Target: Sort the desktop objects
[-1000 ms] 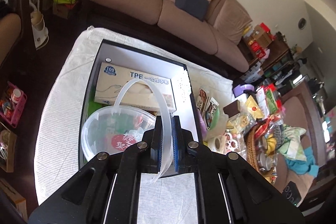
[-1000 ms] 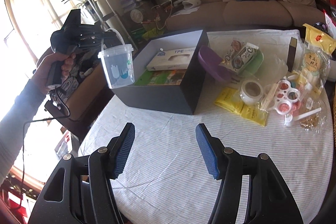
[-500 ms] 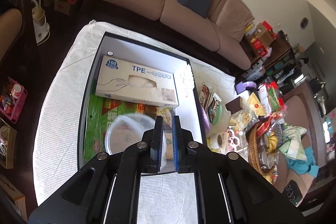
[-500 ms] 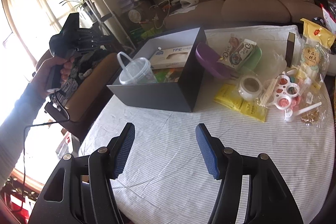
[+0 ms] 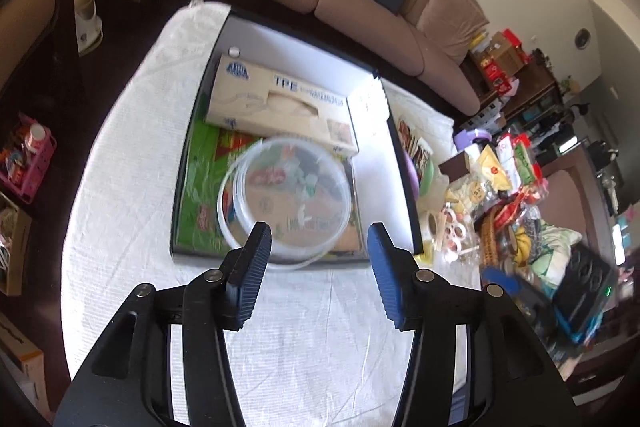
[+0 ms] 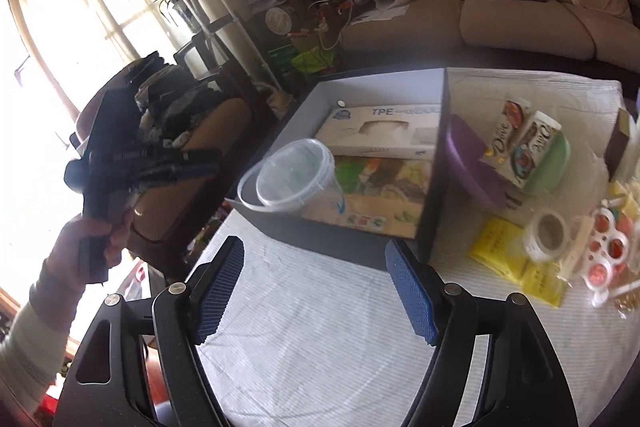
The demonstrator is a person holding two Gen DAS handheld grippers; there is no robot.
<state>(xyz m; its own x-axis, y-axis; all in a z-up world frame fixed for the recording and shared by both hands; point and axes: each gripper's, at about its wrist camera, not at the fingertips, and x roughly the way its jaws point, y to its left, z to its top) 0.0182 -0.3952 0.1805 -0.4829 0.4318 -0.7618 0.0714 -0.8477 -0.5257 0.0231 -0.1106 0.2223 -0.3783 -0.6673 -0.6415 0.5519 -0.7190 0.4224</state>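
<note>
just ahead of the left gripper (image 5: 318, 239), whose jaws have just been opening with nothing between them, a clear plastic bucket (image 5: 286, 201) sits released inside the black box (image 5: 404, 163). beyond it lies a tpe glove carton (image 5: 280, 103). the right gripper (image 6: 314, 267), jaws just widening, hangs empty above the white tablecloth (image 6: 320, 327).

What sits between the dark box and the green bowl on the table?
A purple bowl leans against the dark box, with Dove packets on the green bowl; the right wrist view shows it.
</note>
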